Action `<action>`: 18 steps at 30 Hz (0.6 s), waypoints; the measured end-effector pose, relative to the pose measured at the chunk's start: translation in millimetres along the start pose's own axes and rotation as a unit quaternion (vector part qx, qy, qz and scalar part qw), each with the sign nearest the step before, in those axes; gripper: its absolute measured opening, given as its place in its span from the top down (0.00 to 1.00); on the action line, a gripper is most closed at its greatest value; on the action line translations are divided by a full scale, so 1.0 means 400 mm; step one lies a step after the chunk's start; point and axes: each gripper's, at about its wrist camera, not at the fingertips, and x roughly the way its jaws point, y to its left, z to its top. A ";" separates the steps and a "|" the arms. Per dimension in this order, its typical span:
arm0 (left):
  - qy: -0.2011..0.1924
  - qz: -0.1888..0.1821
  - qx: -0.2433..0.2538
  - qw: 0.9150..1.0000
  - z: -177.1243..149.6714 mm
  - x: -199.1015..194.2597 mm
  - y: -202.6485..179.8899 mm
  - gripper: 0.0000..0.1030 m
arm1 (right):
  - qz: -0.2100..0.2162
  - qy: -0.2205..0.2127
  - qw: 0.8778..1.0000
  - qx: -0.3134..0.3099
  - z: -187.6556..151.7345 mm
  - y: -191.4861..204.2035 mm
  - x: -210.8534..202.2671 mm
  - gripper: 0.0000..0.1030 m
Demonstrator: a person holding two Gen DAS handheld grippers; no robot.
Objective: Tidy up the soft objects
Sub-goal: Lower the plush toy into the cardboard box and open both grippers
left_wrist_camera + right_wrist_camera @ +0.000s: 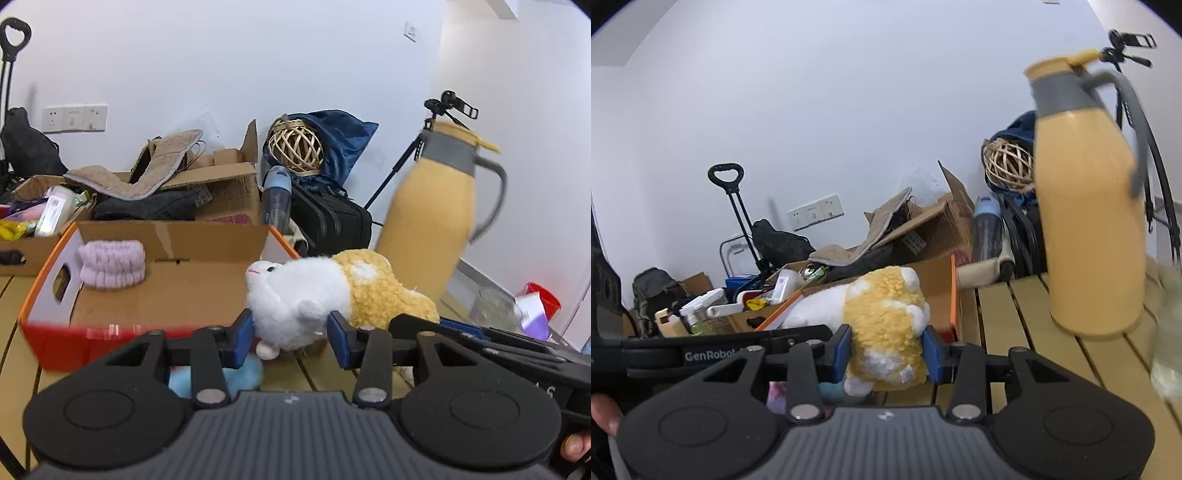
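Both hand-held grippers clamped a white and yellow plush toy animal (325,299) above the pale slatted wooden table (1027,332), the left gripper (291,338) pinching its white front end between blue pads and the right gripper (886,350) squeezing its curly yellow rear. The toy hung just beside the near right corner of an orange-rimmed open cardboard box (166,280), in which a rolled lilac fluffy cloth (110,264) already lay against the far left corner. The step in hand appeared to be carrying the toy to that box; the next move would call for both grippers to travel together over the rim, keeping their spacing so the soft body neither stretched nor sagged, then to lower it onto the free cardboard floor beside the lilac roll before letting go. A tall yellow thermos jug with a grey collar and handle (1089,206) stood close on the right and could be knocked by a wide swing. The left wrist view alone showed the box's interior, the lilac cloth and the toy's face; the right wrist view alone showed the toy's tail end and how near the jug stood. A pale blue soft item (240,376) lay on the table beneath the toy, largely hidden by the grippers.
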 end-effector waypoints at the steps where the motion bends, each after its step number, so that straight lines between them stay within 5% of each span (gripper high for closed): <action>1: 0.004 -0.002 -0.006 1.000 0.027 0.022 0.018 0.58 | -0.002 0.002 1.000 -0.003 0.023 0.003 0.025 0.61; 9: 0.065 0.032 -0.051 0.996 0.207 0.337 0.192 0.58 | -0.009 0.070 0.995 0.074 0.193 -0.075 0.406 0.62; 14: 0.099 0.047 -0.070 0.992 0.217 0.494 0.259 0.58 | -0.067 0.110 0.989 0.066 0.192 -0.114 0.602 0.62; 18: 0.102 0.055 -0.090 0.989 0.187 0.493 0.295 0.56 | -0.094 0.125 0.988 0.024 0.159 -0.107 0.666 0.57</action>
